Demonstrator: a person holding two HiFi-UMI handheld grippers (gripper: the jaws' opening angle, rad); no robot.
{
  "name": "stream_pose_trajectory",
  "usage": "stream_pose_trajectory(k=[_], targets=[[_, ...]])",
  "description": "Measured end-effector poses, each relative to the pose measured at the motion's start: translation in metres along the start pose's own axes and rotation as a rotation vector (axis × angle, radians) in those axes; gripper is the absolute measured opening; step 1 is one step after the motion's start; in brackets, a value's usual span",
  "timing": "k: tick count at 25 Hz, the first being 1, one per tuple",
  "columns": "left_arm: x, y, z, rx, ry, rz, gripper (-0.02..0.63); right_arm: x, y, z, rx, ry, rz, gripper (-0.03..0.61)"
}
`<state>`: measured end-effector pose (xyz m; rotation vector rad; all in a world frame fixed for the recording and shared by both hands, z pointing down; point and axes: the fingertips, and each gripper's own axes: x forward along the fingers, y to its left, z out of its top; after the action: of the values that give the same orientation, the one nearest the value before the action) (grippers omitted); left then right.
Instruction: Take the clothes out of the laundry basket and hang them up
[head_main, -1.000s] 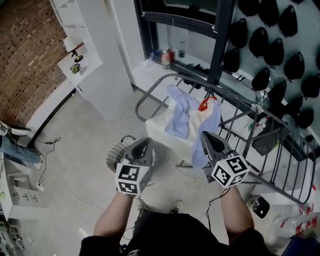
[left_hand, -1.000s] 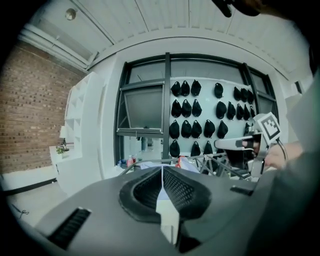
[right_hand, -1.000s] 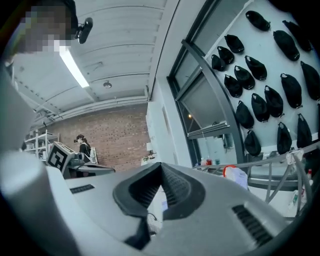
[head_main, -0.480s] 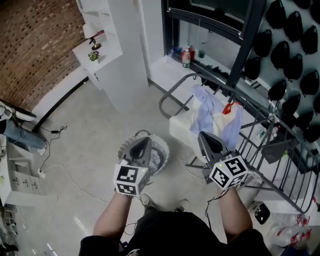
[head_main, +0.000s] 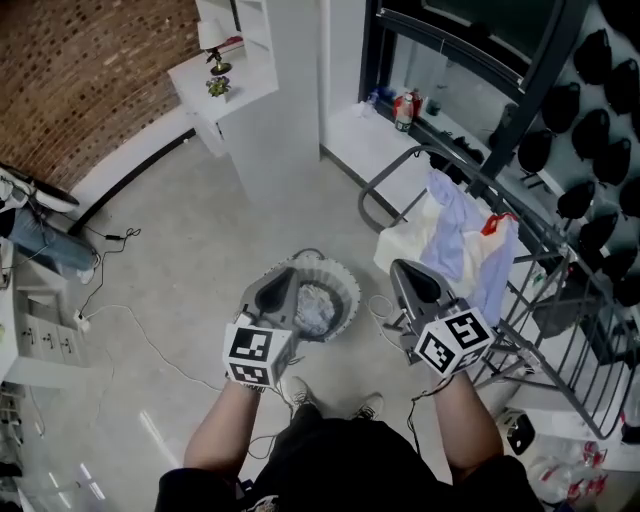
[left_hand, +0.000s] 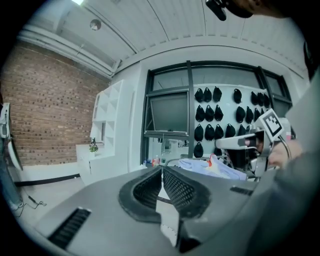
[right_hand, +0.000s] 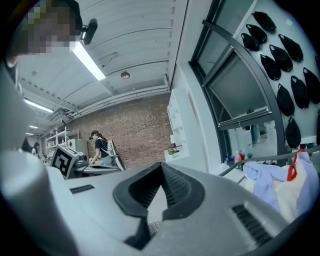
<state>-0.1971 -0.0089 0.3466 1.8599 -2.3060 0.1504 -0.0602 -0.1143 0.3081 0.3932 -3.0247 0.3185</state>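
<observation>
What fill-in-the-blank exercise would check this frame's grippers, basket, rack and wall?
1. The jaws of the left gripper and the right gripper are both ____, with nothing between them.
2. In the head view, the laundry basket on the floor shows closest to the ____ gripper.
3. The light blue garment hangs over the drying ____.
4. The wall at the head view's left is made of ____.

Missing words: shut; left; rack; brick.

The left gripper (head_main: 287, 274) hides part of the laundry basket (head_main: 351, 291).
</observation>
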Motion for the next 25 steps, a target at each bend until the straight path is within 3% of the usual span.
stream_pose_trajectory(k=[17,25], targets=[[-0.038,0.136,-0.027,-0.016,0.007,0.055,0.012,0.118,0.098,-0.035,-0.01,0.065,0.063,0.006],[-0.031,0.168,-0.035,-0.038,0.014,0.054,0.012,0.167,0.122,-0.052,-0.034,0.122,0.11,0.006]])
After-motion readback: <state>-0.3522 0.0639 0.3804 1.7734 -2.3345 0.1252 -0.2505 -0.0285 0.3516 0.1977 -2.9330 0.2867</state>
